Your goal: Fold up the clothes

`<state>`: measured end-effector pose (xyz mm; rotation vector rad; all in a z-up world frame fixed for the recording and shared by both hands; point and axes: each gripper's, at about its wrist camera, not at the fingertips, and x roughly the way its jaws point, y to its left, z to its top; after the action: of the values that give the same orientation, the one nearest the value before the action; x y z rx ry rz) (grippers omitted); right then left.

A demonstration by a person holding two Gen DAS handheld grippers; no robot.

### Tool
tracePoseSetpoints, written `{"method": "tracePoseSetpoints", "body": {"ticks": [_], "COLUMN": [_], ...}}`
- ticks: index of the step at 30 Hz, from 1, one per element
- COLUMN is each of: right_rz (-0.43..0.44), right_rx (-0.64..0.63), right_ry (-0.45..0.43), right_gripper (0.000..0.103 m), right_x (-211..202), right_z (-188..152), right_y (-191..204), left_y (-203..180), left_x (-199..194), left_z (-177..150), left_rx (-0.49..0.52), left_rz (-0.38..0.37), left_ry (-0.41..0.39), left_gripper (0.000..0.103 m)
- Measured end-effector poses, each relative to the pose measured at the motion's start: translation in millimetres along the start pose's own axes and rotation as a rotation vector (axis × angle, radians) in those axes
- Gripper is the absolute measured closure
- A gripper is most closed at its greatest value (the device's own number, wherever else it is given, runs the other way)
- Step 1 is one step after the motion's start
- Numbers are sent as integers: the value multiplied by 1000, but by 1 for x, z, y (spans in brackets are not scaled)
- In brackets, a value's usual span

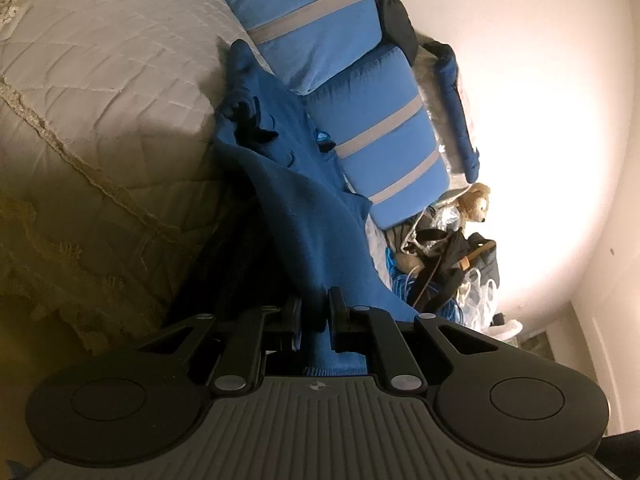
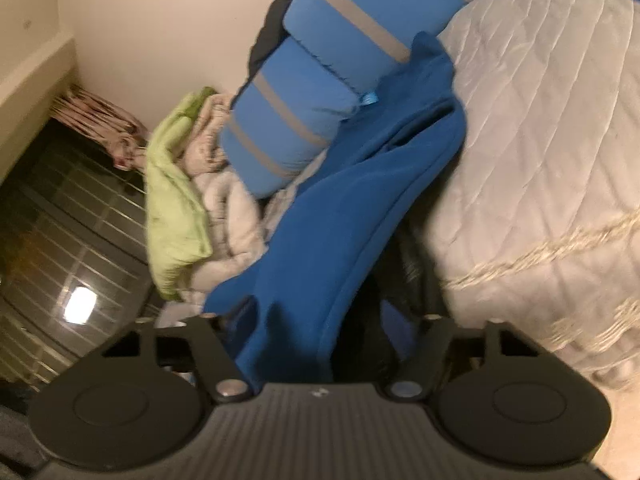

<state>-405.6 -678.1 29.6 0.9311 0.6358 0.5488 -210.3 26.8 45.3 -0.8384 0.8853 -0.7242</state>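
A blue fleece garment [image 1: 304, 216] stretches from the grey quilted bed [image 1: 100, 80] toward me, with dark markings on its far part. My left gripper [image 1: 316, 312] is shut on its near edge, and the cloth is pinched between the two black fingers [image 1: 338, 308]. In the right wrist view the same blue garment [image 2: 340, 208] hangs over my right gripper [image 2: 320, 320] and hides its fingertips. That gripper's linkage arms stand wide apart, so its jaws are open with fabric lying between them. This view is blurred.
Blue pillows with grey stripes [image 1: 320, 20] lie along the wall side of the bed. A stuffed toy [image 1: 476, 200] and a tangle of bags sit beyond them. A green cloth [image 2: 172, 192] rests on pale bedding beside a dark barred window [image 2: 72, 240].
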Motion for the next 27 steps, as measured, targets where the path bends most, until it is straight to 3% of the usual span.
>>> {"method": "tracePoseSetpoints", "body": {"ticks": [1,3,5,6,11,18,27], "right_rz": [8,16,31,50,80,52,27], "right_rx": [2,1,-3,-7,-3,-1,-23], "right_ry": [-4,-5,-6,-7,-55,-172,-296], "right_gripper": [50,76,92,94,96,96,96], "right_x": [-1,-3,-6,-8,-17,-31,-48], "right_z": [-2,-6,-10,-11,-11,15,46], "right_y": [1,5,10,13,28,59,95], "left_y": [-1,-6,-11,-14,-33,-65,-109], "left_x": [0,0,-1,-2,-12,-26,-36], "left_z": [0,-1,-2,-3,-1,8,5], "left_rx": [2,22,45,55,85,43,115], "left_rz": [4,18,36,45,67,42,19], "left_ry": [0,-2,-8,-12,-64,-208,-318], "left_gripper": [91,93,96,96,97,98,98]}}
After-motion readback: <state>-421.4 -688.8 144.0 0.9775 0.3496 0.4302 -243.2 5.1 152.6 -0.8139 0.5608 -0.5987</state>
